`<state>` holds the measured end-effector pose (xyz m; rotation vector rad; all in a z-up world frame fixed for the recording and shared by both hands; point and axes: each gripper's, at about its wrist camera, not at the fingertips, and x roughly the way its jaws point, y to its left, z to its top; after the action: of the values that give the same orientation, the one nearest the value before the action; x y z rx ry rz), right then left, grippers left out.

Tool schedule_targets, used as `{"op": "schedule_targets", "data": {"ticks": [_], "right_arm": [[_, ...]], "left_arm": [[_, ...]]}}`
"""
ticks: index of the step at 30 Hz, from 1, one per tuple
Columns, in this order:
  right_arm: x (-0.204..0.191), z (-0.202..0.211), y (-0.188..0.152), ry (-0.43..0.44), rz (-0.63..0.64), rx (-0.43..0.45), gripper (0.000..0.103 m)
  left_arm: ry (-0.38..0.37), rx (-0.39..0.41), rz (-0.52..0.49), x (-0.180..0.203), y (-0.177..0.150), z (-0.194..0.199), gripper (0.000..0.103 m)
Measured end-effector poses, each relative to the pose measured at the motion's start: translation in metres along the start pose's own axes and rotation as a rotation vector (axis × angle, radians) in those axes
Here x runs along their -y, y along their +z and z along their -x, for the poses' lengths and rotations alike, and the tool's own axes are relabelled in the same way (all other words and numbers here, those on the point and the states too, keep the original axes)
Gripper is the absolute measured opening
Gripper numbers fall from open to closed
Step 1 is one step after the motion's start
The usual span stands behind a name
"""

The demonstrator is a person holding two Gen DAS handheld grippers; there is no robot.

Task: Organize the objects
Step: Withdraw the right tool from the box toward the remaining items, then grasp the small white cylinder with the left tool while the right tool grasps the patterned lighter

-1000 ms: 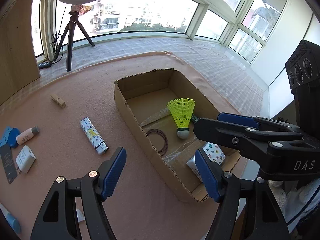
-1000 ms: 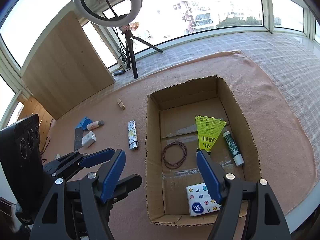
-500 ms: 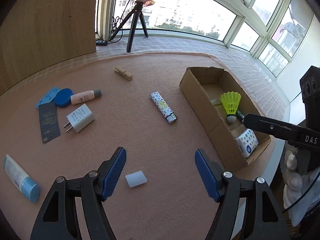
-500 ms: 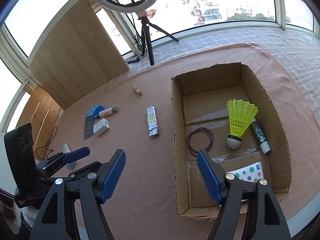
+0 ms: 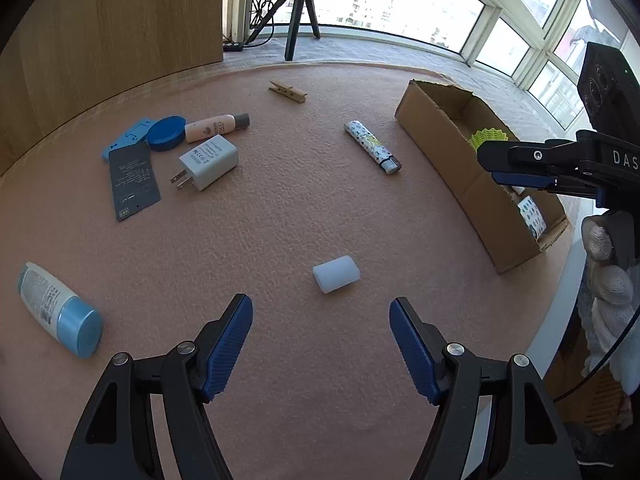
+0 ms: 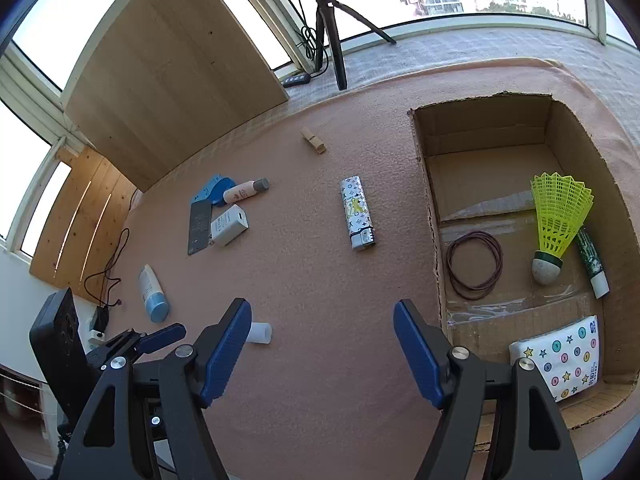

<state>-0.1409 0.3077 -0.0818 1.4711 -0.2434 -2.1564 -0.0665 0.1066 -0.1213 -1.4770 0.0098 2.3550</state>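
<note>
Two hand-held grippers, left hand-held gripper (image 5: 321, 336) and right hand-held gripper (image 6: 322, 340), both spread wide, holding nothing. Small white cap (image 5: 336, 274) lies on bench (image 5: 280, 208) just ahead of left one. Cardboard box (image 6: 436, 216) holds shuttlecock (image 6: 556, 224).

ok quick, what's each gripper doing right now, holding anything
Left gripper: open, empty, just short of the small white cylinder.
Right gripper: open, empty, over the mat.

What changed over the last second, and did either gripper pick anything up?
The left gripper swung away from the cardboard box toward the loose items and now faces the small white cap. The right gripper shifted slightly. Both stayed open and empty; no object moved.
</note>
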Motion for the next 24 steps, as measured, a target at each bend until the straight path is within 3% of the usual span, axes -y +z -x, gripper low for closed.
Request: {"op": "schedule_targets", "data": {"ticks": [7,11,24], "right_arm": [[-0.012,-0.016,0.011,-0.006,0.014,-0.026,0.07],[-0.021,-0.028,0.023,-0.036,0.044,-0.042,0.069],[-0.023,-0.084,0.064,-0.173,0.093,-0.142,0.055]], "left_arm": [[-0.007,-0.028,-0.014,0.01,0.007,-0.025,0.073],[0.017,-0.047,0.001,0.01,0.01,-0.042,0.055],[0.017,-0.078,-0.008,0.013,0.01,-0.059,0.055]]}}
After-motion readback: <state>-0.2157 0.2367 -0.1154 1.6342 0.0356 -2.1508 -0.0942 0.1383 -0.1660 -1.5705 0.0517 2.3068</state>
